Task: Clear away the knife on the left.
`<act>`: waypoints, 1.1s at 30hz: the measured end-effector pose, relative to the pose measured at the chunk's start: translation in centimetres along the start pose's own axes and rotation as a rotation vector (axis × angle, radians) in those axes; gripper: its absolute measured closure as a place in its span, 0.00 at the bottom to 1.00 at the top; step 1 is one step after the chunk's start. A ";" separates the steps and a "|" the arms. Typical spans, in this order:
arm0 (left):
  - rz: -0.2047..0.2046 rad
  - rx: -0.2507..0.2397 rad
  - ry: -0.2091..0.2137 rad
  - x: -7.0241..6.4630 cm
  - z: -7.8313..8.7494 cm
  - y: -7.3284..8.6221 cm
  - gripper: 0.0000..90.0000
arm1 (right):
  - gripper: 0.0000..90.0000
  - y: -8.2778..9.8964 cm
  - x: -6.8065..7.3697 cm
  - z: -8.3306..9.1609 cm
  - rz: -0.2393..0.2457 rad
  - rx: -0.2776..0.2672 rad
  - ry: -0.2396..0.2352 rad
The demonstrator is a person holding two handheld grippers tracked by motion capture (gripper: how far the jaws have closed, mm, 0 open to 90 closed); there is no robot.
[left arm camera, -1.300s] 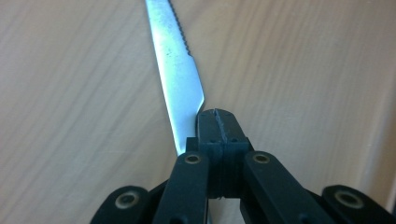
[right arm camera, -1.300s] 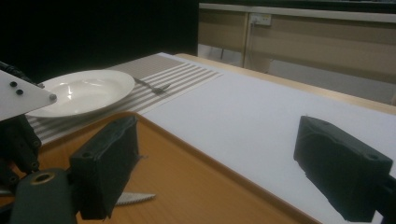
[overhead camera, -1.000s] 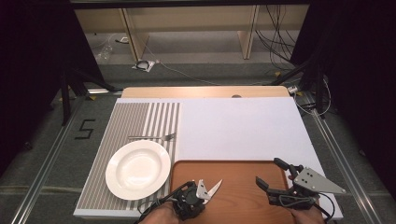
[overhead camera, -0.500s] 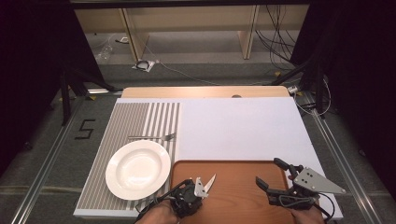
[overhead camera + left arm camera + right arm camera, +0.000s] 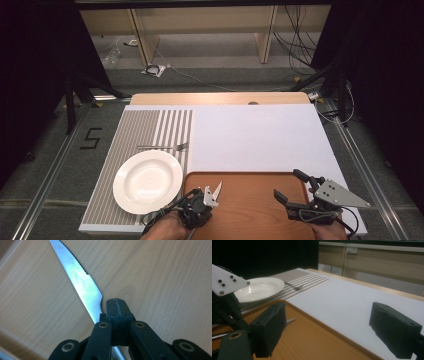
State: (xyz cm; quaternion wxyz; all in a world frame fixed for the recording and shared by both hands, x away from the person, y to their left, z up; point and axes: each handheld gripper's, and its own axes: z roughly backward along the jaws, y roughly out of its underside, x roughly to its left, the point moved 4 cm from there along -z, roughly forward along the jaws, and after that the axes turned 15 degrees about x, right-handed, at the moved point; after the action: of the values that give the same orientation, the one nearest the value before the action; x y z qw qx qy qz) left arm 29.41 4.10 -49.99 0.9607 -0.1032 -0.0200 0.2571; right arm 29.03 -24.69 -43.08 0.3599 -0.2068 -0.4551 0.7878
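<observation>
Left gripper (image 5: 202,197): jaws clamped on the knife (image 5: 80,282), its serrated blade jutting over the tray (image 5: 250,205). Left of the tray, a white plate (image 5: 147,181) and a fork (image 5: 162,147) on the striped mat (image 5: 145,130). Right gripper (image 5: 291,189): jaws spread wide, holding nothing, above the tray's right end.

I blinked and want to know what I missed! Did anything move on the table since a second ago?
Only a little. The left gripper, shut on the knife, drew back slightly toward the person over the brown tray, carrying the knife along. Nothing was picked up or let go. The right gripper stayed put with its jaws open, and the white plate and the fork on the striped mat lie as they were.
</observation>
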 end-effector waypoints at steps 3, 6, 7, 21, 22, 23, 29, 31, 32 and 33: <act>0.009 0.000 0.000 0.2 0.0 0.1 0.99 | 0.17 0.0 0.0 0.0 0.000 -0.001 -0.001; 0.020 0.002 -0.005 0.5 0.1 0.2 0.99 | 0.17 0.0 0.0 0.0 0.003 0.001 0.001; 0.024 0.003 -0.005 0.6 0.1 0.3 0.99 | 0.17 0.0 0.0 0.0 0.004 0.001 0.001; 0.057 0.025 -0.019 1.6 0.3 0.8 0.99 | 0.17 0.0 0.0 0.0 0.003 0.001 -0.001; 0.060 0.026 -0.020 1.7 0.3 0.9 0.99 | 0.17 0.0 0.0 0.0 0.002 0.000 -0.001; 0.063 0.029 -0.021 1.7 0.3 0.9 0.99 | 0.17 0.0 0.0 0.0 0.002 0.000 -0.001; 0.072 0.036 -0.022 2.0 0.3 1.2 0.99 | 0.17 0.0 0.0 0.0 0.002 0.000 -0.001; 0.074 0.039 -0.026 2.1 0.4 1.3 0.99 | 0.17 0.0 0.0 0.1 0.002 0.003 0.001; 0.076 0.040 -0.027 2.2 0.4 1.3 0.99 | 0.17 0.0 0.0 0.1 0.002 0.002 0.001; 0.081 0.040 -0.026 2.2 0.4 1.4 0.99 | 0.17 0.0 0.0 0.1 0.002 0.003 0.000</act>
State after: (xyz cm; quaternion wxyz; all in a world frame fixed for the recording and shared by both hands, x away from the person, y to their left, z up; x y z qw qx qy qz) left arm 30.64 6.43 -49.93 0.9510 -0.0815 -0.0231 0.2973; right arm 28.99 -24.73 -43.04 0.3595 -0.2067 -0.4539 0.7887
